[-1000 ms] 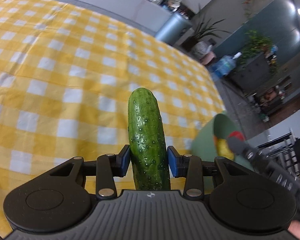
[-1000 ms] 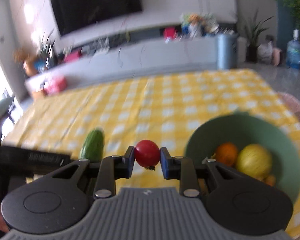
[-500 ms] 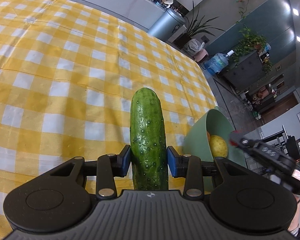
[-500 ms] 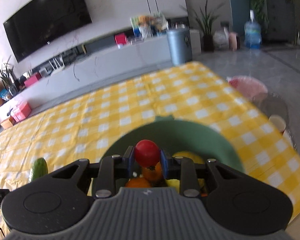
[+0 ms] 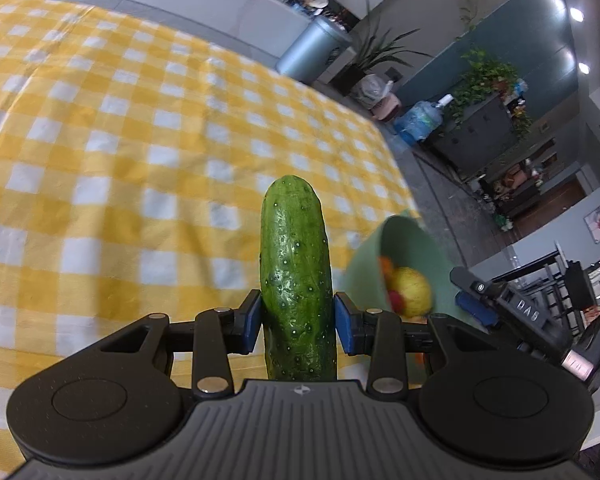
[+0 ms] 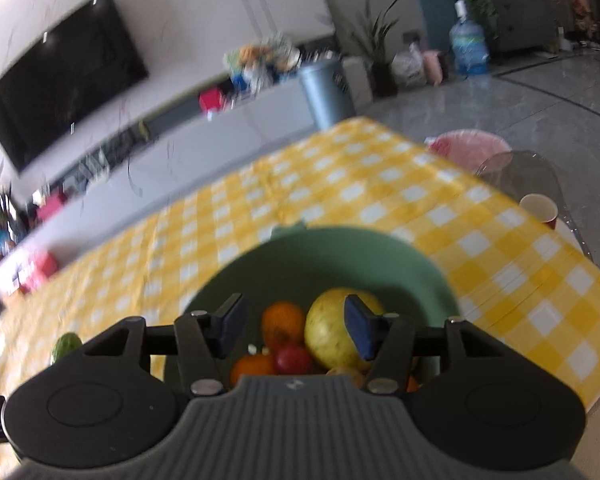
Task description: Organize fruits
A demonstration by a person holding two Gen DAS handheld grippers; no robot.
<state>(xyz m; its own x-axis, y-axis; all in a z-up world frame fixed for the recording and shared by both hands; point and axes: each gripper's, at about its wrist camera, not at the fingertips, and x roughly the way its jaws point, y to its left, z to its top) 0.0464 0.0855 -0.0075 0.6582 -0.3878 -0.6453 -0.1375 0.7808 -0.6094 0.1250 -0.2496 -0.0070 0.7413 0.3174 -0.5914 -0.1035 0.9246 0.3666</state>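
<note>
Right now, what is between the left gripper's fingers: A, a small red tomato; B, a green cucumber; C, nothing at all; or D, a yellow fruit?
B: the left gripper has both blue pads pressed against the sides of a green cucumber, which sticks out forward over the yellow checked tablecloth.

Fruits (image 6: 340,336) lie in the bowl (image 6: 320,256) on the table (image 6: 380,184).
</note>
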